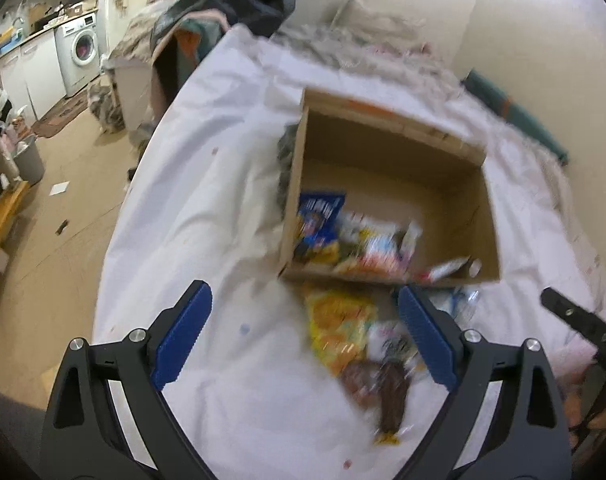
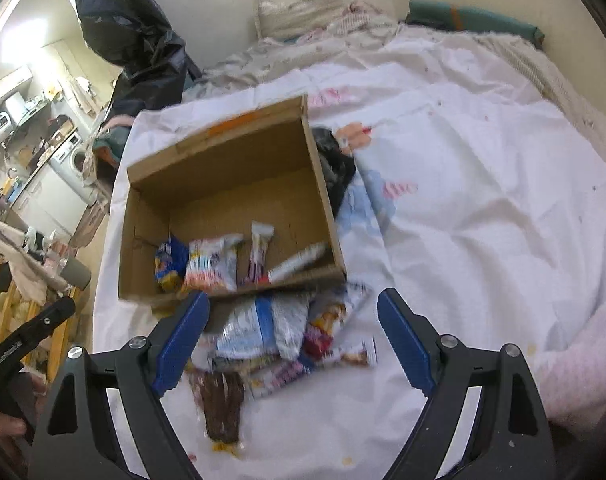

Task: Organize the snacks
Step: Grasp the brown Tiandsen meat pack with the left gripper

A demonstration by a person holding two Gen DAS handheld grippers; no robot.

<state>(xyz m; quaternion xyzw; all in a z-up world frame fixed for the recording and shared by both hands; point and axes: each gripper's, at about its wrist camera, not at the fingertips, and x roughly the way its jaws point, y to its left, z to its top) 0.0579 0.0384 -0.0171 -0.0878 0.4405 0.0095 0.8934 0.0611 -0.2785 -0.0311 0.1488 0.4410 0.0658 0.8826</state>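
An open cardboard box [image 1: 399, 160] [image 2: 223, 160] sits on a white bedsheet. Inside lie a blue snack bag [image 1: 319, 216] [image 2: 169, 260], a white and orange packet [image 1: 379, 248] [image 2: 211, 264] and a white tube-like packet [image 2: 299, 262]. In front of the box lies a loose pile: a yellow bag [image 1: 339, 328], a brown packet [image 1: 391, 396] [image 2: 221, 404] and a blue and white bag [image 2: 263, 326]. My left gripper [image 1: 305, 336] is open and empty above the pile. My right gripper [image 2: 293, 336] is open and empty above the pile.
The white sheet [image 2: 483, 200] covers the bed, with pillows [image 2: 299, 12] at the wall. A black item [image 2: 335, 160] lies beside the box. A kitchen with a washing machine [image 1: 81, 46] and bare floor [image 1: 59, 208] lie to the left.
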